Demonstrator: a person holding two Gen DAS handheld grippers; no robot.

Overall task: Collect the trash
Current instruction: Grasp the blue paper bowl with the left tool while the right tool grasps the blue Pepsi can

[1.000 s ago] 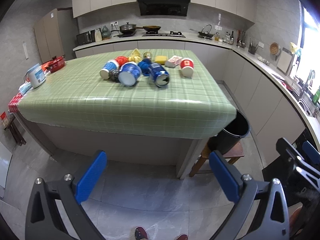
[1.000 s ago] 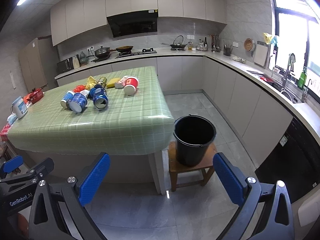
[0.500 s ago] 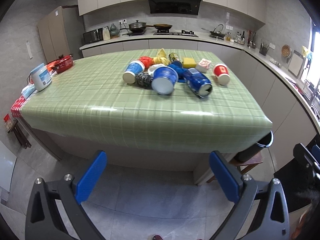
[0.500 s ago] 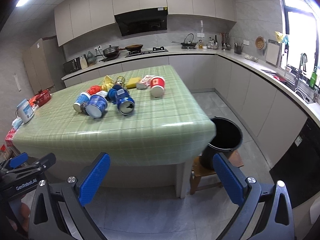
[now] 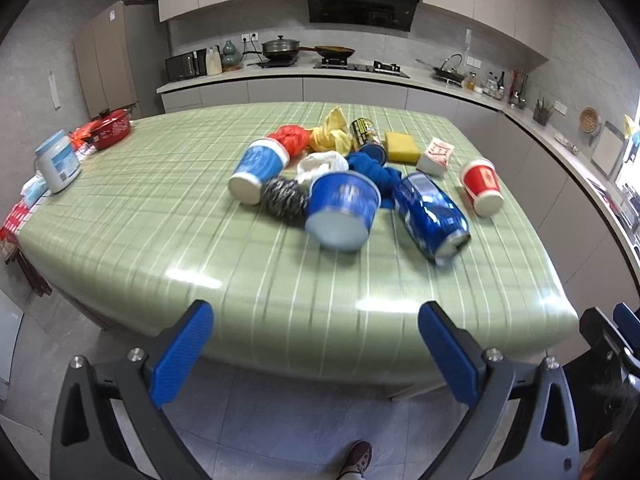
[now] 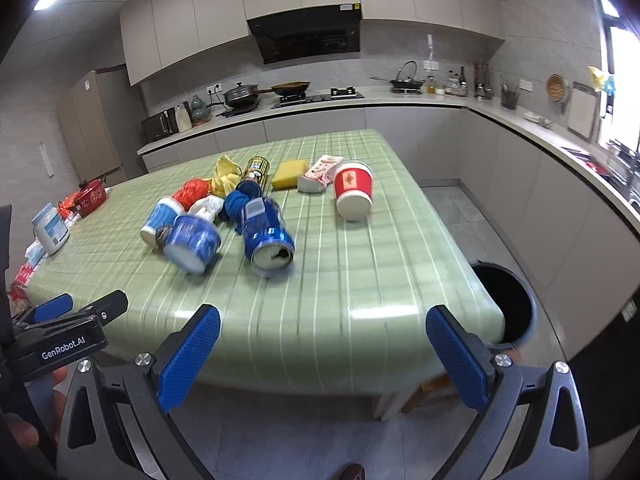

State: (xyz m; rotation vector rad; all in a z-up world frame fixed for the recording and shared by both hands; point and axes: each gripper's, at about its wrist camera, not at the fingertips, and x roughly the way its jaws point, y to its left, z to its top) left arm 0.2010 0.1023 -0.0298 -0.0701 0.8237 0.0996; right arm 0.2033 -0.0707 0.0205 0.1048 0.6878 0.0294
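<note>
- The green tabletop [image 5: 120, 216] has a pile of trash in the middle.
- The black bin [image 6: 516, 308] stands on the floor by its corner; I cannot see inside.
- The blue can [image 6: 266, 236] lies far ahead of both jaws.
- The left gripper [image 5: 316, 344] and right gripper [image 6: 324, 348] are wide apart, holding nothing.

Home kitchen: range hood [image 5: 362, 0], gas hob with pans [image 5: 308, 51], microwave [image 5: 186, 67], wall cabinets [image 6: 184, 36], L-shaped counter [image 6: 520, 120].
</note>
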